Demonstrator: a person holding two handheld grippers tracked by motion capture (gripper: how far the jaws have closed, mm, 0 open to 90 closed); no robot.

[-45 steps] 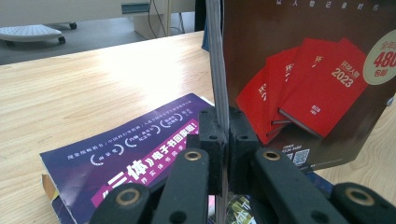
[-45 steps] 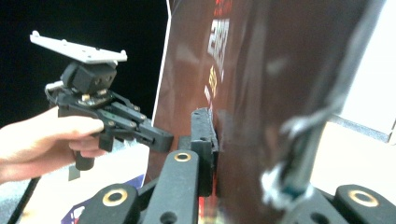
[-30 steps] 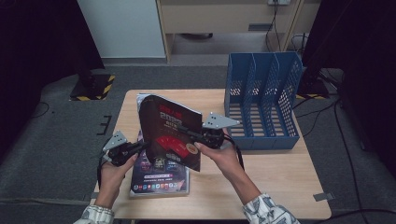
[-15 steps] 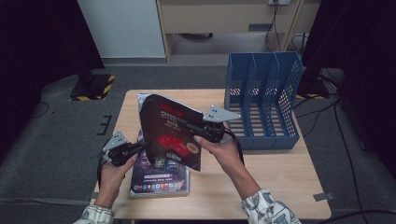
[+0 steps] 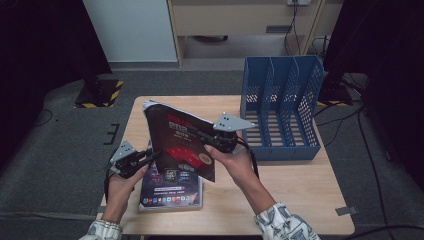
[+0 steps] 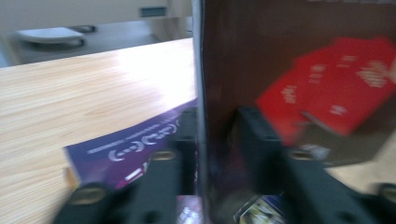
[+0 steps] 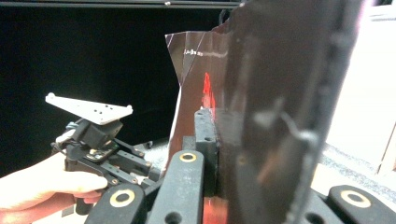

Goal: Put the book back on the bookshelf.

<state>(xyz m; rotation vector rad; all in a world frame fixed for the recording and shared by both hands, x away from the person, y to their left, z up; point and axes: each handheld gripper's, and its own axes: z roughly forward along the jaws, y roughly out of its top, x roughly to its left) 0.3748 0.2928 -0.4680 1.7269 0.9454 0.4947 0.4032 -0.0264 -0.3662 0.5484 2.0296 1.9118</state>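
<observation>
The dark magazine [image 5: 177, 142] is the thing being worked on here, so everything below is placed relative to it. It's held up off the table, tilted, with its red cover block facing the person.

Nearest the person, flat on the wooden table [image 5: 300, 190] right under the magazine's lower edge, lies a second magazine with a purple cover [image 5: 170, 192] – the raised one hangs over its top part.

At the magazine's lower left corner sits the left gripper [image 5: 150, 157]. Its jaws have just been opening; in the left gripper view the magazine's edge [image 6: 201, 107] stands between the two black jaws with a gap showing on the one side, so it looks let go rather than pinched.

On the magazine's right edge, the right gripper [image 5: 202, 135] is clamped onto it – in the right gripper view the cover [image 7: 275, 107] runs straight between the jaws, and they've just squeezed down tighter. That hand carries the magazine.

Farther back, to the right of the magazine, stands a blue file rack [image 5: 282, 107] with upright dividers.
</observation>
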